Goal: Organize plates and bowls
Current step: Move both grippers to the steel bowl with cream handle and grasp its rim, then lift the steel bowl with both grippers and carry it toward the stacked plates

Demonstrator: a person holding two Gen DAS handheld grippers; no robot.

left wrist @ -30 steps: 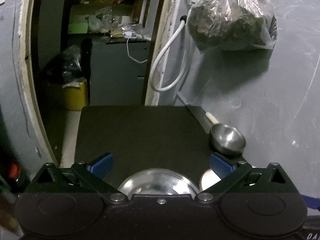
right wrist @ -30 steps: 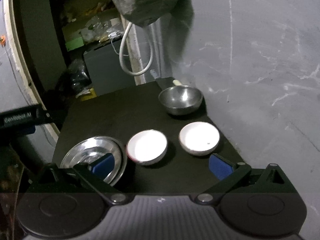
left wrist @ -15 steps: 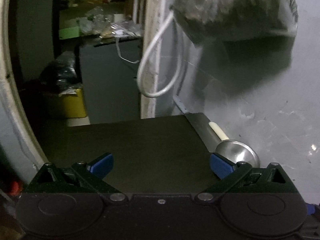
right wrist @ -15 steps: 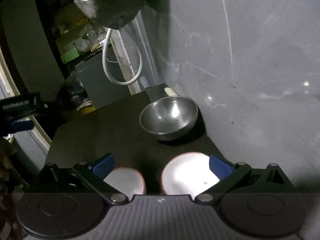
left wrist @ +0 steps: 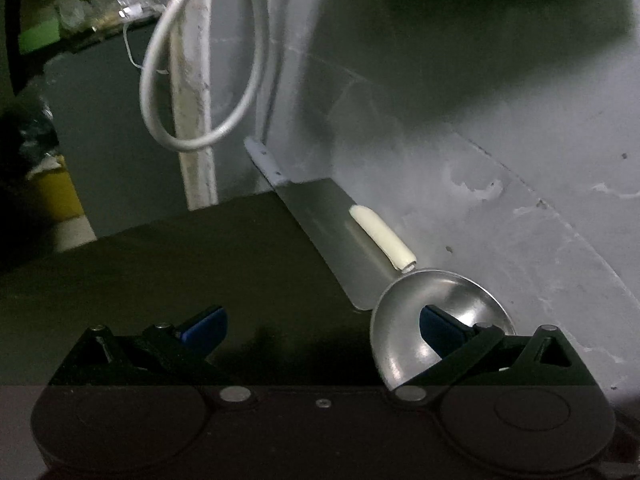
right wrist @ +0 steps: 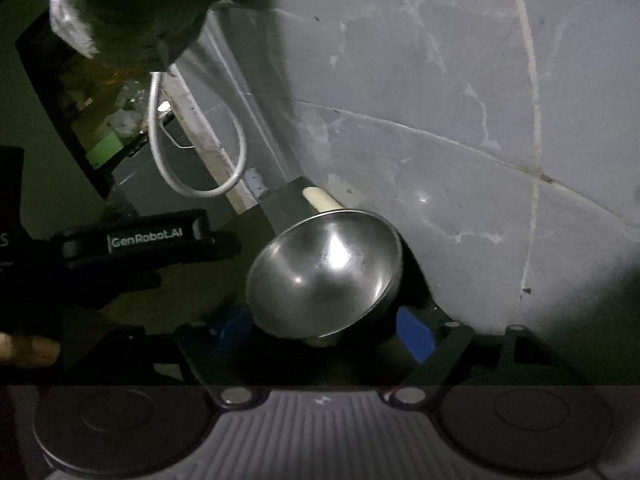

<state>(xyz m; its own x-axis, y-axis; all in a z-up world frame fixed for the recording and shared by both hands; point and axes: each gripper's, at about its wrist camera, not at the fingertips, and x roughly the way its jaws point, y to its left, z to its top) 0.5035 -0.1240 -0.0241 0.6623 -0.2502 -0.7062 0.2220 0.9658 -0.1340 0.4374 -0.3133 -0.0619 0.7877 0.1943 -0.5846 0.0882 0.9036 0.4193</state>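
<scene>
A steel bowl (right wrist: 324,276) stands on the black table (left wrist: 160,272) close to the grey wall. My right gripper (right wrist: 325,334) straddles the bowl's near side, a blue pad on each flank. Its jaws are closing and the pads do not visibly press on the steel. My left gripper (left wrist: 320,328) is wide open over bare table, holding nothing. Its right finger (left wrist: 438,332) overlaps the same steel bowl (left wrist: 460,300) in the left wrist view. The left tool's black labelled body (right wrist: 146,240) shows left of the bowl in the right wrist view.
A cream tube (left wrist: 382,238) lies on a metal strip (left wrist: 332,232) behind the bowl, against the wall. A white cable loop (left wrist: 192,80) hangs by the door frame. A filled plastic bag (right wrist: 120,12) hangs above. A yellow bin (left wrist: 56,196) stands beyond the table's far left edge.
Both grippers have moved forward and down toward the steel bowl. The white bowls and steel plate have dropped out of view. The right jaws have narrowed around the bowl.
</scene>
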